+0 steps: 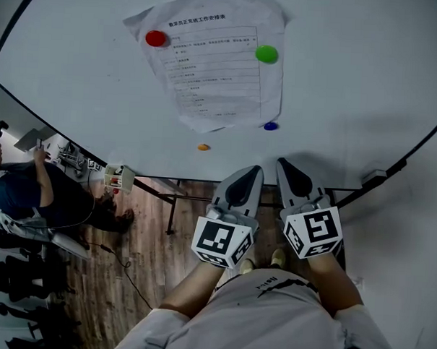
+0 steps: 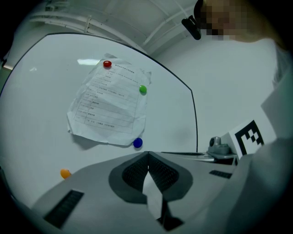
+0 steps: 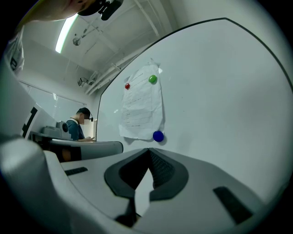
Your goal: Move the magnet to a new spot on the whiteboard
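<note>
The whiteboard [image 1: 353, 82] carries a printed sheet [image 1: 212, 65] held by a red magnet [image 1: 156, 38], a green magnet [image 1: 266, 54] and a blue magnet [image 1: 270, 126]. An orange magnet [image 1: 203, 147] sits alone on the bare board below the sheet. Both grippers hang side by side below the board's lower edge, apart from it. My left gripper [image 1: 253, 169] is shut and empty, with its tips touching [image 2: 147, 153]. My right gripper [image 1: 284, 164] is also shut with nothing between its jaws [image 3: 149, 150]. In the right gripper view the blue magnet [image 3: 158, 135] lies just above the jaw tips.
A person in a dark shirt [image 1: 23, 187] sits at the left beside a desk with equipment [image 1: 117, 176]. The board's stand legs [image 1: 172, 204] reach down to a wooden floor [image 1: 150, 254]. A small tray clip [image 1: 374, 175] sticks out at the board's lower right edge.
</note>
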A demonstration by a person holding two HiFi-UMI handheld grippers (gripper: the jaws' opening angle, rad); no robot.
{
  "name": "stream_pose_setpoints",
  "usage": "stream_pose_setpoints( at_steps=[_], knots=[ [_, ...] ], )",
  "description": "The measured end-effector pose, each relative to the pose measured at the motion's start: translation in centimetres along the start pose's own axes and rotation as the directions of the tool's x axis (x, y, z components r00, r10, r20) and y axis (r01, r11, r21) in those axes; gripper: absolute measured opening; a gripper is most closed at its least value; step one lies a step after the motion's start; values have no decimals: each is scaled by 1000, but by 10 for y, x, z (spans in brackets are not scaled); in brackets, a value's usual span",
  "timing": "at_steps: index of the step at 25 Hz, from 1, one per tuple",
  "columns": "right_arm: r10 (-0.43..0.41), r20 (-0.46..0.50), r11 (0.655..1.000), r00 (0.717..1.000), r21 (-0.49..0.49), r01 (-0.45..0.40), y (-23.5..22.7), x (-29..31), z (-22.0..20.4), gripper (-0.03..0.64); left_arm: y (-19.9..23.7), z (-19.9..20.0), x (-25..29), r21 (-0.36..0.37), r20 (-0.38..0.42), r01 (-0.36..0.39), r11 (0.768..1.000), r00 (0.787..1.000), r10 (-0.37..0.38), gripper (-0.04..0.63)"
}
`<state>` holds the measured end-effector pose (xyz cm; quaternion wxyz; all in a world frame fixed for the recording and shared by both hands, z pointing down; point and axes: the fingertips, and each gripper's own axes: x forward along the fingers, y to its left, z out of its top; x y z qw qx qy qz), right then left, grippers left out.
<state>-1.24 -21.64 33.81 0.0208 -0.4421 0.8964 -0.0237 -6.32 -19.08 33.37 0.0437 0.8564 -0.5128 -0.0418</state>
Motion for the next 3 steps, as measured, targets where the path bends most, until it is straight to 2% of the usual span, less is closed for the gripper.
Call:
stream_pose_setpoints(
  at_steps=[3],
  knots=[
    [1, 0, 1000, 1000, 0, -1, -3, 0, -1, 14, -1, -1, 2, 0, -1, -4, 1000, 1000, 4, 12]
  ],
)
